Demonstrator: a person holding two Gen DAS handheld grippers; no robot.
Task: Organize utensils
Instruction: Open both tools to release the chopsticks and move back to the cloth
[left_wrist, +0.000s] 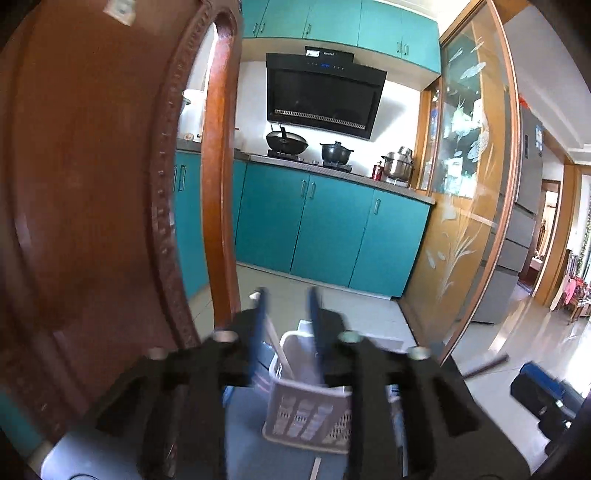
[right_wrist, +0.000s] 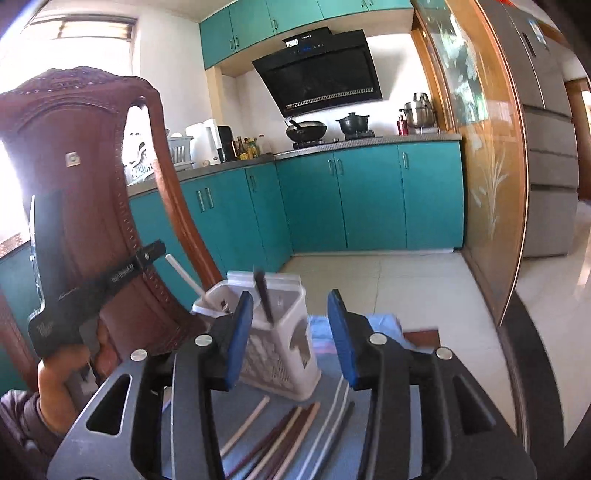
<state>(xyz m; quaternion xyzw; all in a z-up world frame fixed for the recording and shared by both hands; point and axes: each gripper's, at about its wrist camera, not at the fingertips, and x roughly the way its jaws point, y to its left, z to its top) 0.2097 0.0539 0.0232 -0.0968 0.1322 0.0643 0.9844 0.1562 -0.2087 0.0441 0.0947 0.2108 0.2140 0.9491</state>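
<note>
In the left wrist view, the left claw (left_wrist: 286, 295) is spread a little, and nothing is between its two blue fingers (left_wrist: 258, 325). The white utensil basket (left_wrist: 306, 402) stands just below and behind the fingertips, on a blue mat (left_wrist: 243, 428) that covers the tabletop. A pale chopstick (left_wrist: 277, 343) leans inside the basket, near the left finger. The picture is blurred here, so I cannot tell whether the fingers touch the basket. At the left, a carved wooden chair back (left_wrist: 92, 203) fills the view. Behind are teal kitchen cabinets (left_wrist: 325, 229), a black range hood (left_wrist: 321, 96), a wok (left_wrist: 287, 142) and a black pot (left_wrist: 335, 152) on the stove, and a steel pot (left_wrist: 398, 164) on the counter.

In the right wrist view, the right claw (right_wrist: 291, 317) is also spread, with empty space between its blue pads (right_wrist: 238, 339). The basket (right_wrist: 273, 332) stands between and just beyond the fingertips, apart from them. A dark chopstick (right_wrist: 264, 295) stands in it, tilted, and a white chopstick (right_wrist: 184, 277) leans out to the left. Several loose chopsticks (right_wrist: 288, 439), pale, brown and grey, lie on the blue mat (right_wrist: 332, 354) in front of the basket, under the claw. At the left, a hand (right_wrist: 62, 387) holds the other black gripper body (right_wrist: 55, 280) beside the chair back (right_wrist: 85, 177). The floor (right_wrist: 406, 295) has pale tiles.
</note>
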